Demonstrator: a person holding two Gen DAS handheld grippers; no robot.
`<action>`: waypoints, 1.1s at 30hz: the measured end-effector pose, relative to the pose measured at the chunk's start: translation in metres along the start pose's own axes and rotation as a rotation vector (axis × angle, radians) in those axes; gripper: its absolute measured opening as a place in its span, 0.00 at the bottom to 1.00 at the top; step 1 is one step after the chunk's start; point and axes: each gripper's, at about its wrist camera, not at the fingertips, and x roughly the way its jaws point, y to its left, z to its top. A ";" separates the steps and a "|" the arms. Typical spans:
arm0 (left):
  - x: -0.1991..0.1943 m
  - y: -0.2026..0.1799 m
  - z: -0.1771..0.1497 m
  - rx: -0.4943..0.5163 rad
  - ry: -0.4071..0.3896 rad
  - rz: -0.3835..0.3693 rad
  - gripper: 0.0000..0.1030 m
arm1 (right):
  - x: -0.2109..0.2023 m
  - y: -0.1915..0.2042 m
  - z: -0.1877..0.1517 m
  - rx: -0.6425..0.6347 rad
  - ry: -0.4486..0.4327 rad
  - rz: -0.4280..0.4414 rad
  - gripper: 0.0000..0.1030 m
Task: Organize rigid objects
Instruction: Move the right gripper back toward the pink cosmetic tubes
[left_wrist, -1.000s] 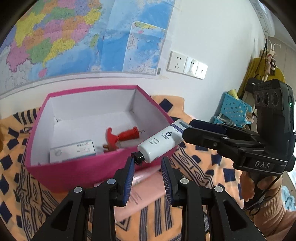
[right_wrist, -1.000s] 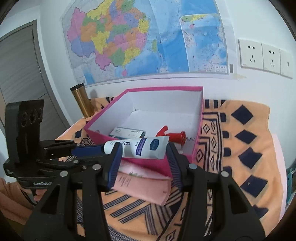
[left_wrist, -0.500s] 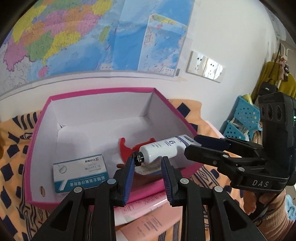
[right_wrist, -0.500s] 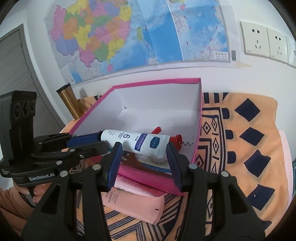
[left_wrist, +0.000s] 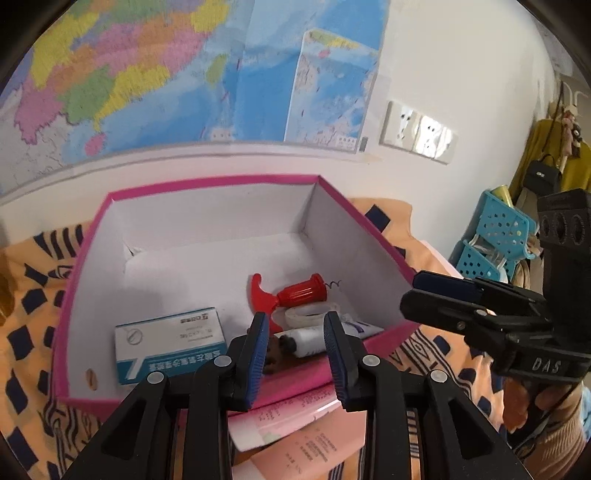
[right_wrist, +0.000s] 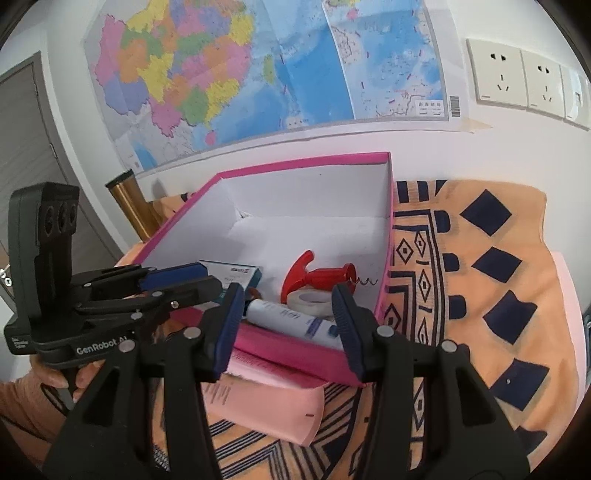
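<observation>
A pink box (left_wrist: 207, 182) with a white inside holds a blue-and-white medicine carton (left_wrist: 170, 343), a red corkscrew (left_wrist: 299, 293), a tape roll (left_wrist: 306, 314) and a white tube (left_wrist: 314, 338). The tube lies on the box floor by the near wall, cap to the left. My left gripper (left_wrist: 295, 332) hovers over that wall; its jaws are opening and the pads touch nothing. In the right wrist view the tube (right_wrist: 288, 319) lies beyond my right gripper (right_wrist: 288, 321), whose fingers stand apart and empty. From the left wrist view the right gripper (left_wrist: 424, 299) hangs over the box's right wall.
A pink packet (right_wrist: 266, 398) sticks out from under the box's near wall on an orange patterned cloth (right_wrist: 480, 258). A gold flask (right_wrist: 129, 206) stands left of the box. Blue baskets (left_wrist: 495, 240) sit far right. A wall with a map is right behind.
Both grippers moved forward over the box's near wall with the tube between them. The tube has left them and now lies on the box floor.
</observation>
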 end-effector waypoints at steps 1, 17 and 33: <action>-0.007 0.000 -0.003 0.000 -0.010 -0.009 0.31 | -0.005 0.001 -0.003 -0.001 -0.008 0.008 0.50; -0.056 0.011 -0.059 -0.015 -0.034 0.019 0.41 | -0.019 -0.002 -0.063 0.053 0.060 0.059 0.59; -0.031 0.025 -0.107 -0.131 0.104 0.055 0.41 | 0.009 -0.015 -0.096 0.148 0.160 0.056 0.59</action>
